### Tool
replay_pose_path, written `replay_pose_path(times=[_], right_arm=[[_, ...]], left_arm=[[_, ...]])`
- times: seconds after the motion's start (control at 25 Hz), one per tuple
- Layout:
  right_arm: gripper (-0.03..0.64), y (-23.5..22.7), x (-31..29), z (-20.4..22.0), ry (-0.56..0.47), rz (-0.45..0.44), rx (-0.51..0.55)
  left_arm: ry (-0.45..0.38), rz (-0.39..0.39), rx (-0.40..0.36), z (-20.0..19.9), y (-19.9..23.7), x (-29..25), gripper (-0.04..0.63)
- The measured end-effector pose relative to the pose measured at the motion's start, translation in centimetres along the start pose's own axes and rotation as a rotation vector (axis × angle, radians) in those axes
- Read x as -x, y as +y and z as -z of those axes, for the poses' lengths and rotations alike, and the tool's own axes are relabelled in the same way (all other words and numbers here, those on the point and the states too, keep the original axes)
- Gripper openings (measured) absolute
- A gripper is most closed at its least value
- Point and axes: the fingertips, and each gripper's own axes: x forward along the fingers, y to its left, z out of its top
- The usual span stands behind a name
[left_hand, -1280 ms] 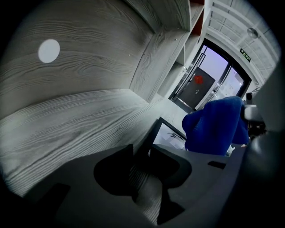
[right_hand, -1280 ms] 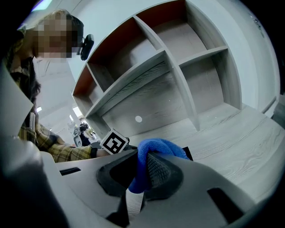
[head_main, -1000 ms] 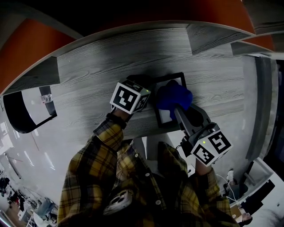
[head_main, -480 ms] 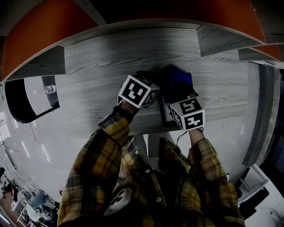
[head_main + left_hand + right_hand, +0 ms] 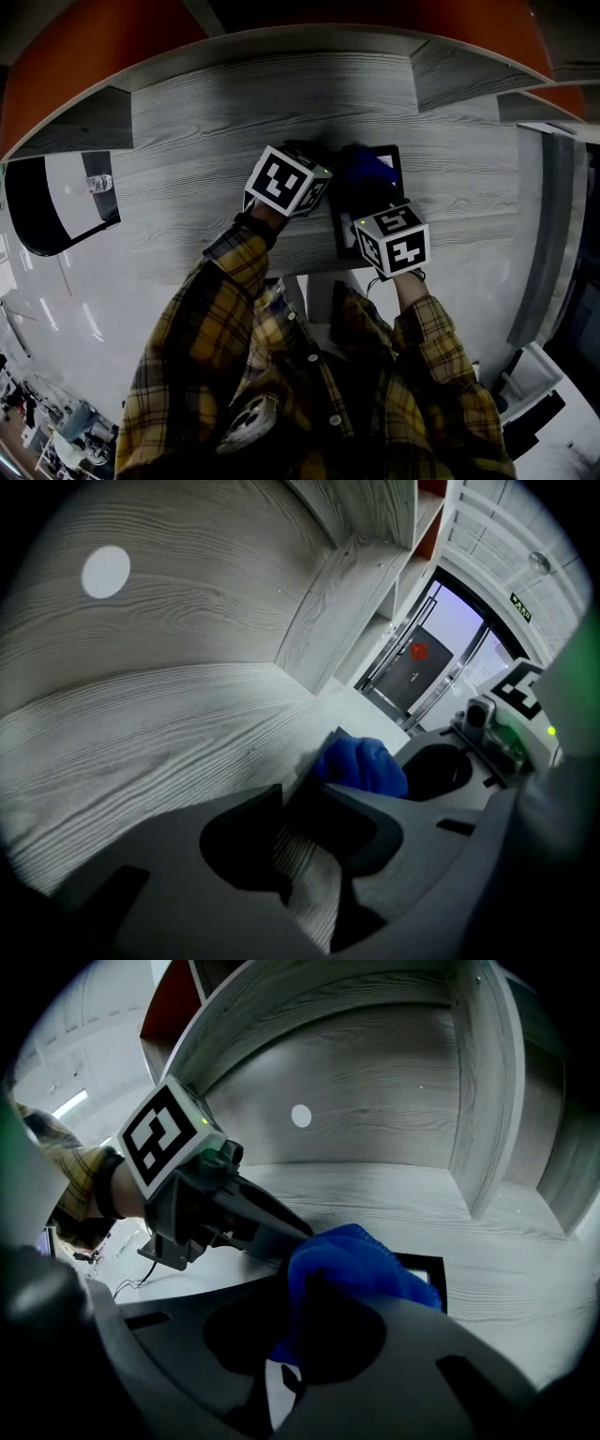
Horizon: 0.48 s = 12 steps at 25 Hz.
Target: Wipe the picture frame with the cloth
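From the head view I count two grippers, one picture frame and one cloth, all bunched at the middle of the grey wood-grain table (image 5: 234, 103). The left gripper (image 5: 323, 173) sits against the left edge of the black-bordered picture frame (image 5: 397, 178), which lies flat near the table's front edge. The right gripper (image 5: 367, 192) comes up from below it, pressing the single blue cloth (image 5: 364, 169) onto the frame's face. In the left gripper view the two jaws stand close together, pinched on the frame's dark edge at centre. The cloth bulges just beyond them and the other gripper fills the right side. In the right gripper view the two jaws are clamped on the bunched blue cloth in the lower middle. One black corner of the frame and its white inside show at the right. The left gripper reaches in from the upper left to the frame's edge.
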Motion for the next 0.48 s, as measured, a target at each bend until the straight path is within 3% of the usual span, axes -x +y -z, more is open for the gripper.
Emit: replay_pose_path(times=[0.48], right_arm=[[0.048, 3.4, 3.6, 6.6, 0.094, -0.090, -0.067]], left_arm=[[-0.005, 0.011, 0.000, -0.2, -0.2, -0.1, 0.115]])
